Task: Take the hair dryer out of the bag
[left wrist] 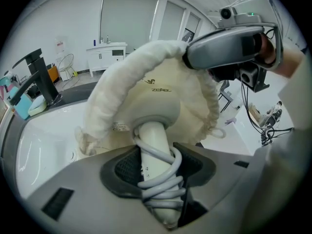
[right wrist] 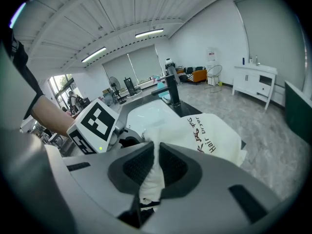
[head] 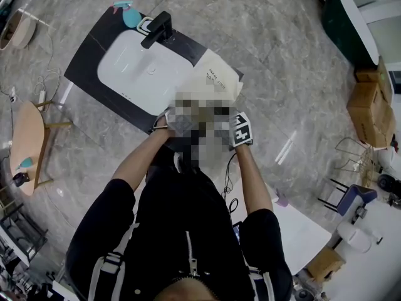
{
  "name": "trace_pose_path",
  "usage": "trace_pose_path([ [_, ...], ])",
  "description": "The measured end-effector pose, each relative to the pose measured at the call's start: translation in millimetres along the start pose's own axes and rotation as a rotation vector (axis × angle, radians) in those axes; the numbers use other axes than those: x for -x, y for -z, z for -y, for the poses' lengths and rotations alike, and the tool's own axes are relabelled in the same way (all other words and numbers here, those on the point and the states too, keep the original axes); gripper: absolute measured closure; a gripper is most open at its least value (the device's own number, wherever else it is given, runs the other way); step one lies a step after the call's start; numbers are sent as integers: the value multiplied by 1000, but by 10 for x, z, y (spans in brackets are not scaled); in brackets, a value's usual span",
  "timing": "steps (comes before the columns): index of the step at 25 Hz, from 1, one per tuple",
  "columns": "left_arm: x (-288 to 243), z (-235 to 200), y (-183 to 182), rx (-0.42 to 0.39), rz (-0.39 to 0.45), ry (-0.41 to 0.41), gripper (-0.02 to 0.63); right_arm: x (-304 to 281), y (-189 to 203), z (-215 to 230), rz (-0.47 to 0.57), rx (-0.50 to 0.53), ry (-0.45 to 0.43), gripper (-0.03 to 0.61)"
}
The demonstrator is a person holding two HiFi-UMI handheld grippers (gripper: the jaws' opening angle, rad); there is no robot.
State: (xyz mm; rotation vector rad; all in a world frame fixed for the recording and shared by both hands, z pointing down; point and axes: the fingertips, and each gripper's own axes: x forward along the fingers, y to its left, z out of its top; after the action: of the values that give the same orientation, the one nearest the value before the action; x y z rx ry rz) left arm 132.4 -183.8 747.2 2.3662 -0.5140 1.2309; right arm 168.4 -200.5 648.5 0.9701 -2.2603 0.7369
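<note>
A cream drawstring bag (left wrist: 161, 89) lies at the sink's edge, its mouth gathered round a white hair dryer handle (left wrist: 152, 143) that sticks out of it. A grey cord (left wrist: 163, 186) is coiled round the handle. My left gripper (left wrist: 158, 167) has its pads on both sides of the handle and cord and grips them. My right gripper (right wrist: 155, 167) is shut on a pinched fold of the bag (right wrist: 209, 135), which bears the print "Hair Dryer". In the head view both grippers meet at the bag (head: 216, 80); the right gripper's marker cube (head: 241, 129) shows there.
A white sink basin (head: 141, 68) sits in a dark counter with a black faucet (head: 156, 29) and a teal bottle (head: 128, 14) behind it. Cardboard boxes (head: 369, 105) stand at the right, and a small wooden table (head: 31, 140) at the left.
</note>
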Motion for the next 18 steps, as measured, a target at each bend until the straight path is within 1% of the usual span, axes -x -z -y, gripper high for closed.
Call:
trace_pose_path([
  [8,125,113,134,20,10,11,393,-30,17,-36,-14,22,-5,534],
  [18,250,270,382,65,18,20,393,-80,52,-72,-32,35,-1,534],
])
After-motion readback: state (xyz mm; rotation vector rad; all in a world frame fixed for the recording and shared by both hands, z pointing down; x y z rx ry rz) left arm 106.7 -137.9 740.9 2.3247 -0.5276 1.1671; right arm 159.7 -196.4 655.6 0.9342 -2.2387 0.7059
